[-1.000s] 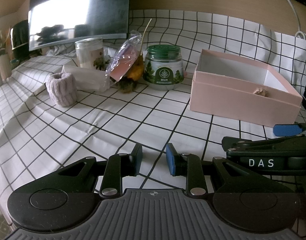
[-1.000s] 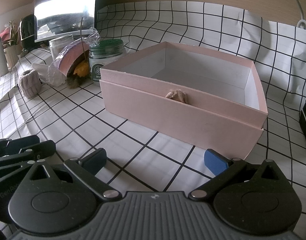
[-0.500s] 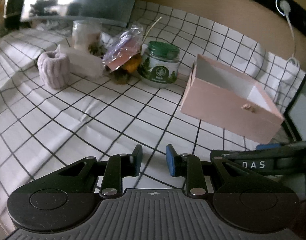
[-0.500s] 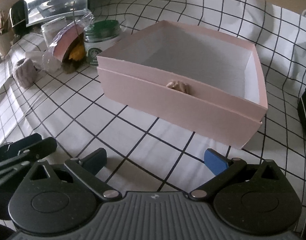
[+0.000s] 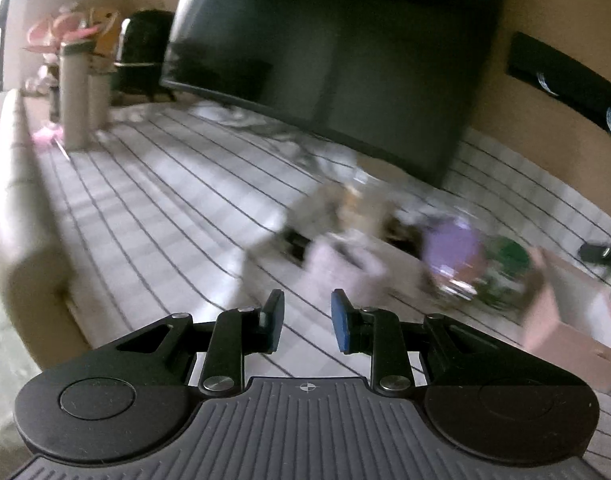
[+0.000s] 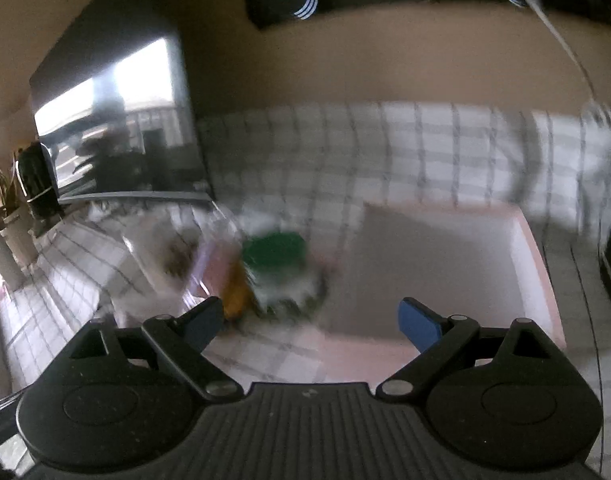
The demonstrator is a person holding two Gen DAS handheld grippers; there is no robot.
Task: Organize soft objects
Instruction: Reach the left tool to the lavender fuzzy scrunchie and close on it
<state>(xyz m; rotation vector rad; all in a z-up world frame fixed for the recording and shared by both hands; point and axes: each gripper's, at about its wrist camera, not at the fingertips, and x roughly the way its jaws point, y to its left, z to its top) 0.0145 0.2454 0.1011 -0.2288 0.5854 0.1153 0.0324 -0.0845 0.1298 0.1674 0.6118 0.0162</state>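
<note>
Both views are motion-blurred. In the left wrist view my left gripper (image 5: 307, 320) is open a small gap and empty, above the checked cloth. Just beyond it sits a soft pale lilac fluffy roll (image 5: 341, 268). The pink box (image 5: 573, 320) is at the right edge. In the right wrist view my right gripper (image 6: 305, 320) is wide open and empty, above the near wall of the pink box (image 6: 537, 264). Its inside looks white; anything in it is too blurred to tell.
A green-lidded jar (image 6: 277, 252) and a purple-pink wrapped bundle (image 5: 453, 256) stand left of the box. A dark monitor (image 5: 325, 64) stands at the back. Tall beige bottles (image 5: 71, 92) are at far left. The table edge (image 5: 17, 216) runs down the left.
Both grippers have swung fast. The left one turned left and moved toward the lilac roll. The right one lifted and moved forward over the box's near wall. Jaw openings are unchanged.
</note>
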